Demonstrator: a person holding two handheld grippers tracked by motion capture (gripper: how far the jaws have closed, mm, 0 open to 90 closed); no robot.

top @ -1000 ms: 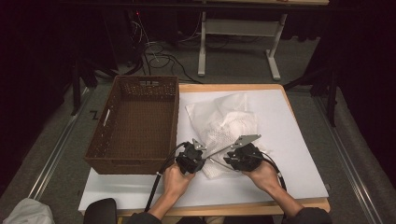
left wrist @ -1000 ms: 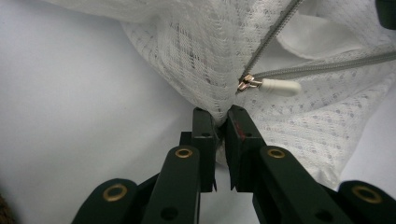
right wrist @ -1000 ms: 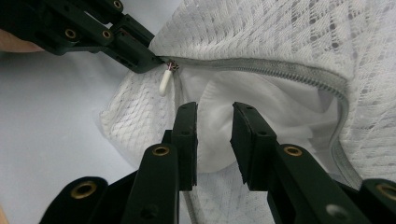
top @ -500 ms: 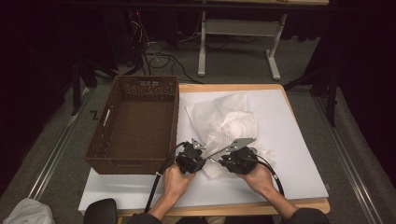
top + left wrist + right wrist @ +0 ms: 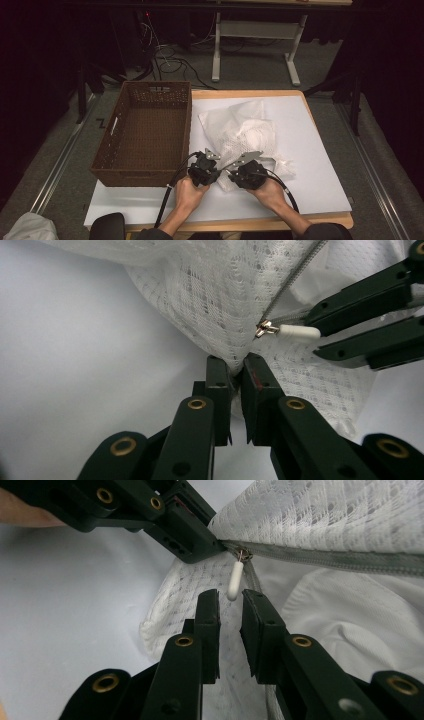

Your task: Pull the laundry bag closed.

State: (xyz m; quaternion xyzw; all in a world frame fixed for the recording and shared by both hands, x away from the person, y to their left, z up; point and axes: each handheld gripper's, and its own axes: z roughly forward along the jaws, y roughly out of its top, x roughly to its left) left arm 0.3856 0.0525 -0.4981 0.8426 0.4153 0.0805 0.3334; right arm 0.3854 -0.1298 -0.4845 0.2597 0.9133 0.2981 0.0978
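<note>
A white mesh bag (image 5: 245, 130) with a grey zipper lies in the middle of the white table cover. My left gripper (image 5: 212, 170) is at the bag's near corner. In the left gripper view it (image 5: 236, 365) is shut on a pinch of the mesh (image 5: 215, 295) beside the zipper's end. My right gripper (image 5: 235, 175) sits close by on the right. In the right gripper view it (image 5: 230, 600) is narrowly open, and the white zipper pull (image 5: 235, 582) hangs just ahead of its tips, not clamped. The left gripper view shows that pull (image 5: 299, 331) at the tip of the right gripper's jaws.
An empty brown wicker basket (image 5: 145, 175) stands on the table's left side, close to my left hand. The white table cover (image 5: 320, 165) stretches out to the right of the bag. Metal table legs and cables are on the floor beyond the far edge.
My right gripper has slid a little left and nearer, closing in on the left gripper and the bag's corner. The left gripper and the bag have stayed put.
</note>
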